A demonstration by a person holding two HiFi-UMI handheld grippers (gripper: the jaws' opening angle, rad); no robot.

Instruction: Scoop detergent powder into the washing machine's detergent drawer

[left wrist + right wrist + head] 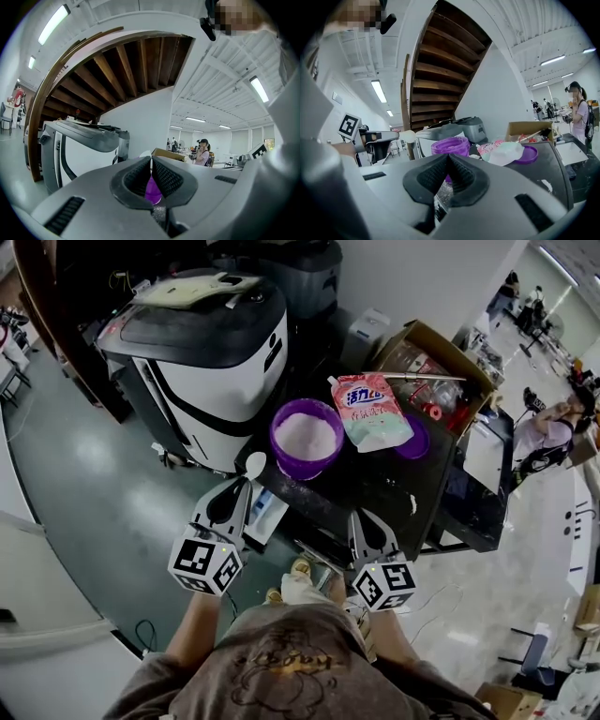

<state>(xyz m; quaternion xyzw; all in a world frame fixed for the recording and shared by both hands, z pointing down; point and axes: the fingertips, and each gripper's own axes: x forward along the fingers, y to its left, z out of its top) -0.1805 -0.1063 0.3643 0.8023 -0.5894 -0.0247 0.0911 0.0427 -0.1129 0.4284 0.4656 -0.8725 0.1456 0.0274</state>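
Left gripper (242, 486) was clamped on the white spoon (255, 463) handle, bowl just lower left of the purple powder tub (307, 439), likely staged to scoop. Right gripper (366, 518) pinched together, empty, idle lower centre. Washing machine (202, 343) upper left.

I run two pale grey units, the left gripper (246, 486) and right gripper (362, 518), each with black ribbed fingers (168, 178) and a black-and-white square-marker cube (206, 564), and wear a grey-brown printed T-shirt (281, 662).
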